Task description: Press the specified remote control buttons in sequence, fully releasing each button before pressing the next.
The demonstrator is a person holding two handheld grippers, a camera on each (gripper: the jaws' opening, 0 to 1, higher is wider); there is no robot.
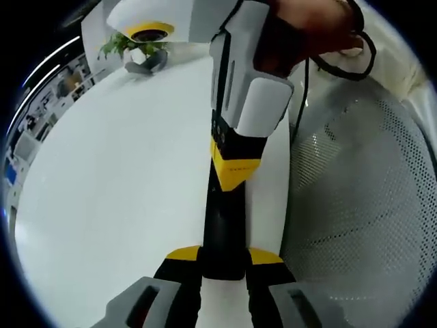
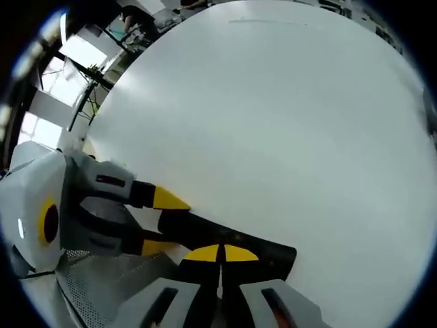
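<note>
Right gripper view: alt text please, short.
The right tongs, yellow tips together, press down on a black remote control lying on a white table. The left tongs reach in from the left, one yellow tip either side of the remote's far end.

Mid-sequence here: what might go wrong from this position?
1. The left hand-held gripper grips only one end of the slim black plastic remote control, while the shut right hand-held gripper bears on it further along; that pressure may lever it loose.
2. The remote sits near the edge of the white table, beside the white mesh chair; a slip could send it off.
</note>
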